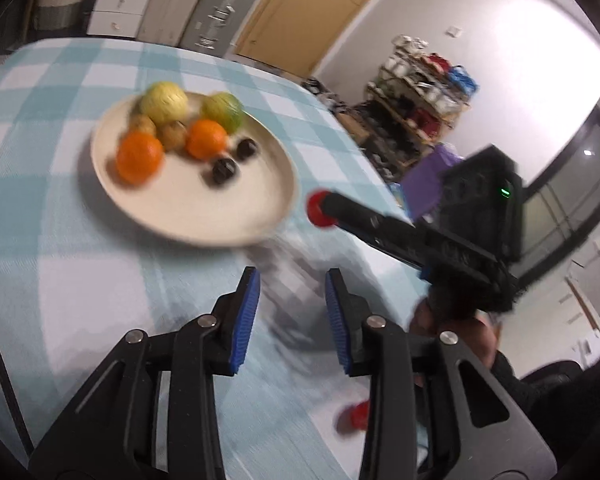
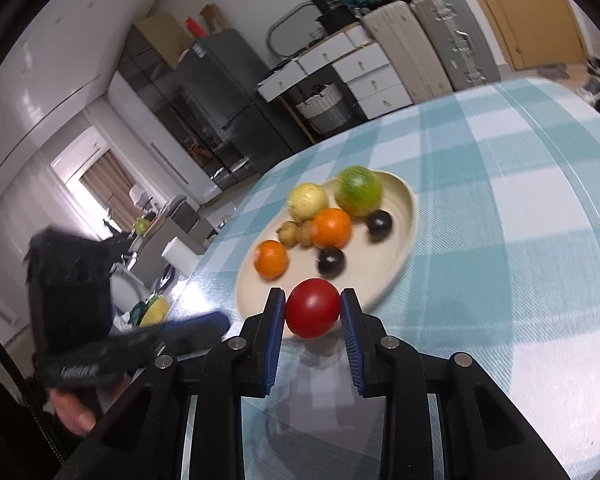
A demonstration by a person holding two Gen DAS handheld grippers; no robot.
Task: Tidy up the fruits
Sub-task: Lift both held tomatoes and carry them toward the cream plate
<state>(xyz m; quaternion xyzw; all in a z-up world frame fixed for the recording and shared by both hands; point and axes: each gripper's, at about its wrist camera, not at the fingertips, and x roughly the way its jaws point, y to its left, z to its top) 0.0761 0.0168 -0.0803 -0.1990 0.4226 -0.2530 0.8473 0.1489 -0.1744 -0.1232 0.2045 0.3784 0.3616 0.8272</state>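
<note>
A cream plate [image 1: 180, 216] [image 2: 404, 204] on the checked tablecloth holds two oranges [image 1: 139, 157] [image 2: 331, 227], a yellow fruit [image 1: 165, 102] [image 2: 308, 201], a green fruit [image 1: 223, 111] [image 2: 358, 191], small brown fruits [image 2: 298, 234] and two dark plums [image 1: 224, 171] [image 2: 379, 225]. My right gripper [image 2: 313, 312] is shut on a red tomato [image 2: 313, 307] [image 1: 320, 209] and holds it just above the plate's near rim. My left gripper [image 1: 292, 300] is open and empty above the cloth, short of the plate.
A small red fruit [image 1: 356, 414] lies on the cloth near the table's edge, by the left gripper. The blue-and-white checked tablecloth [image 2: 500, 240] covers the table. Suitcases, drawers and a door stand behind the table.
</note>
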